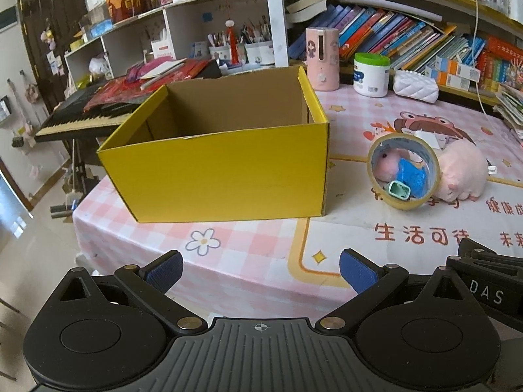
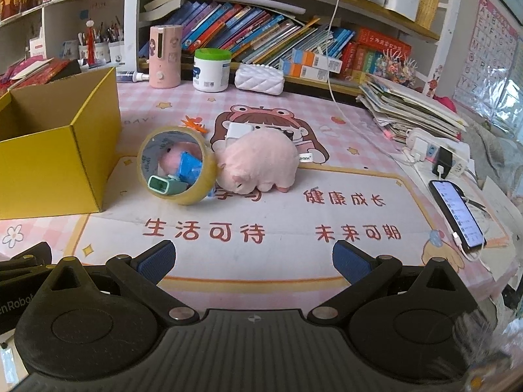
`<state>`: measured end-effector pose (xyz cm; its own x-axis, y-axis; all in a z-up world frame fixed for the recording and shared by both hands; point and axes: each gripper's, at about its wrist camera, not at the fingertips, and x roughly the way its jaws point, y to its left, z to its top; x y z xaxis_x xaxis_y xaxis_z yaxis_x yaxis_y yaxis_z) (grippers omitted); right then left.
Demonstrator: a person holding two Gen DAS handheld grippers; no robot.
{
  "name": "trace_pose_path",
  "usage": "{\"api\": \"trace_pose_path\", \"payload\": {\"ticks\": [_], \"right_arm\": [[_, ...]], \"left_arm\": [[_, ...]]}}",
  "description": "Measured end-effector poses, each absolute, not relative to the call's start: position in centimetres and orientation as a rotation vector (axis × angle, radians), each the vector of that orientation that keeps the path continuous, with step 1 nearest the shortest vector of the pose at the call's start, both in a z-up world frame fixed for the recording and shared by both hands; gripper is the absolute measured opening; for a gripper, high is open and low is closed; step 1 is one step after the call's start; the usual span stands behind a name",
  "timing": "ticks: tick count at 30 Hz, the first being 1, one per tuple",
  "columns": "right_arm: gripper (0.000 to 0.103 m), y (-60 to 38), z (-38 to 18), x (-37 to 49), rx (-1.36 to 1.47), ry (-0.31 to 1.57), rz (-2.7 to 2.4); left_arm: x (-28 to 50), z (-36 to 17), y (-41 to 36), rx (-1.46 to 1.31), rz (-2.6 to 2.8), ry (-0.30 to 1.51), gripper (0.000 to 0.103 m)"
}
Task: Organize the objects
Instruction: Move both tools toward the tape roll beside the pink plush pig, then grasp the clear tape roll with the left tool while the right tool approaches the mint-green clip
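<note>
Tape roll (image 2: 176,165) leans on the plush pig (image 2: 261,163) mid-tabletop beside the empty yellow box (image 1: 222,176), so both grippers, left (image 1: 260,269) and right (image 2: 253,259), hang wide open, holding nothing, probably ready to load it.

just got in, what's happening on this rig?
Nothing is being handled yet. Both the left gripper and the right gripper hover open and empty above the near edge of the table. The yellow cardboard box sits open at the left, with nothing visible inside it. To its right, a roll of tape stands on edge against a pink plush toy, with a small green item and something blue in its hole.
</note>
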<state>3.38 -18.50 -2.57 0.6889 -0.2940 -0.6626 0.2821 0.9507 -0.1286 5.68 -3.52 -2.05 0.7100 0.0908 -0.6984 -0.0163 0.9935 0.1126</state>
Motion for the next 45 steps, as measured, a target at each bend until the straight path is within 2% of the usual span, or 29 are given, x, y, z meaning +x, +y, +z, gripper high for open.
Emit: {"api": "trace_pose_path", "payload": {"ticks": [22, 35, 41, 45], "right_arm": [[0.103, -26.8, -2.6, 10.0, -0.025, 0.746, -0.223], [0.103, -30.5, -2.0, 12.4, -0.008, 0.663, -0.176], [0.103, -33.1, -0.7, 12.1, 0.122, 0.513, -0.159], [0.103, -34.4, -0.6, 12.5, 0.173, 0.522, -0.132]], "left_arm": [[10.4, -2.5, -10.7, 0.032, 0.081, 0.830, 0.103], [11.3, -2.4, -13.2, -0.050, 0.014, 0.782, 0.103], [11.8, -2.6, -14.4, -0.089, -0.001, 0.771, 0.103], [12.3, -2.7, -15.3, -0.073, -0.078, 0.770, 0.103]]}}
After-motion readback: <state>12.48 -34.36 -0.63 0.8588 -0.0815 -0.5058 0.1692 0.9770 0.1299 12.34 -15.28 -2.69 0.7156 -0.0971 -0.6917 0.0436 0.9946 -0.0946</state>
